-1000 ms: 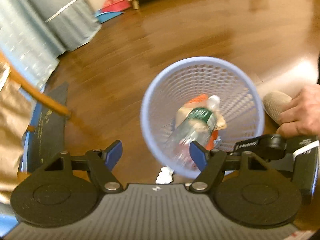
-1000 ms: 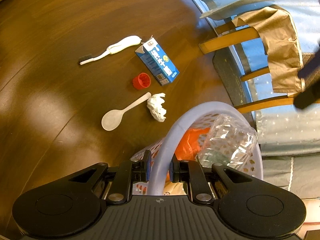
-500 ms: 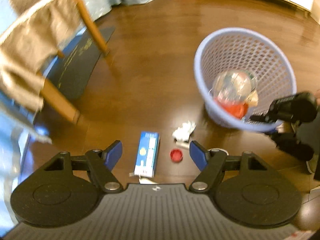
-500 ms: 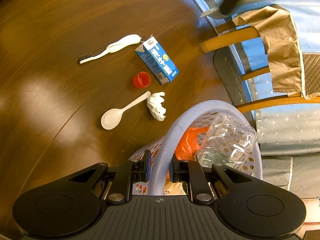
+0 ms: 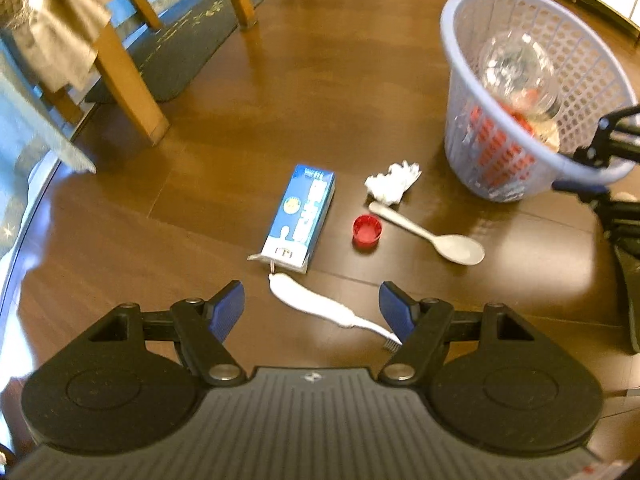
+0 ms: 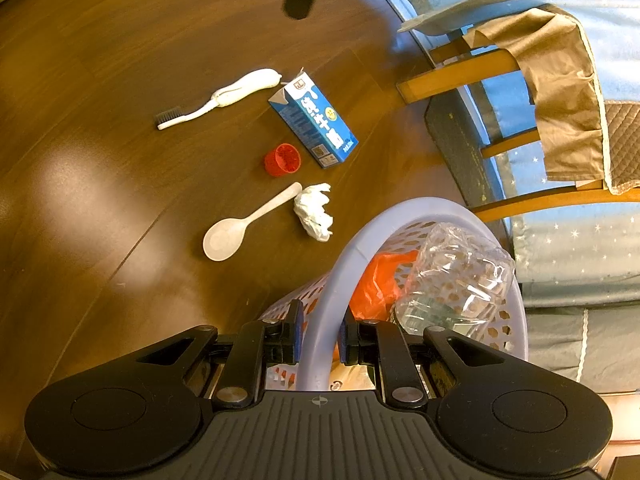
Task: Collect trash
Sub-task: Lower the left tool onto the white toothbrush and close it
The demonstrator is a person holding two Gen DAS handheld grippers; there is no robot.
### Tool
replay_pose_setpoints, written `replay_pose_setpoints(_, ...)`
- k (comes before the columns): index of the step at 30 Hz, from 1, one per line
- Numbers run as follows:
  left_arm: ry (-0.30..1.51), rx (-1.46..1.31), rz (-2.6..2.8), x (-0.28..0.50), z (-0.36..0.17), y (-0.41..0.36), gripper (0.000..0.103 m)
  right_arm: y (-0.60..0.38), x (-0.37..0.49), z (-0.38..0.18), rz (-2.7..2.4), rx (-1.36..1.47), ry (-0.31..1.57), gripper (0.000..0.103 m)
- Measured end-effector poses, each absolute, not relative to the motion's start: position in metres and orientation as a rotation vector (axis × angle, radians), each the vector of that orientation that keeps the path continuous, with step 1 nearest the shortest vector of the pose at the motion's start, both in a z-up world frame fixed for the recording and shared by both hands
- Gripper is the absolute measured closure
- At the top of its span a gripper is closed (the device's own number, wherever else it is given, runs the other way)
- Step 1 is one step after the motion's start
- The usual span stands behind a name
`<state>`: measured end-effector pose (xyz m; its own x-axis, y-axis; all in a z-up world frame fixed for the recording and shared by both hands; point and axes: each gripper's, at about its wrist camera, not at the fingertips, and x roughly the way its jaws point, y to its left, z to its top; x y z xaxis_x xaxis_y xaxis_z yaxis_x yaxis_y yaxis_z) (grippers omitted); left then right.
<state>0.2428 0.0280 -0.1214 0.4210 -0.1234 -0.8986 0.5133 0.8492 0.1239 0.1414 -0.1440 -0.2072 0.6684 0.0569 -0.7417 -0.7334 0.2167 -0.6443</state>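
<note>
Trash remains beside the basket [image 6: 400, 208]: carton [image 5: 298, 216], cap [image 5: 366, 231], spoon [image 5: 428, 234], tissue [image 5: 392, 182], toothbrush [image 5: 320, 308] (bottle [image 6: 456, 280] is inside). Your right gripper [image 6: 319, 336] pinches the basket's rim. Your left gripper [image 5: 312, 308] gapes empty over the toothbrush.

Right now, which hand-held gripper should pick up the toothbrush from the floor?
Left. The left hand-held gripper is open, with the toothbrush between its fingers. The right hand-held gripper is shut on the basket rim.
</note>
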Motion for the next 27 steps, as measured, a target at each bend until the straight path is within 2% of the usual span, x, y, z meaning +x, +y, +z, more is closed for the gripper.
replay_pose_setpoints(12,1.18,0.249,-0.29,0.237,-0.186,0.049,0.034,-0.144,0.14,-0.207,0.605,-1.233,0.669,0.09)
replay_pose_setpoints(17,1.194,0.211,-0.295,0.238,-0.207,0.04,0.047,-0.143,0.14,-0.207,0.607,-1.234,0.666,0.09)
replay_pose_setpoints(23,1.194,0.129,-0.293,0.25,-0.226,0.038,0.049,-0.144,0.141,-0.206,0.606,-1.223,0.665,0.09)
replay_pose_setpoints(27,1.195,0.089,-0.276,0.26,-0.239,0.035,0.064,-0.145,0.142,-0.205,0.603,-1.215,0.667,0.09)
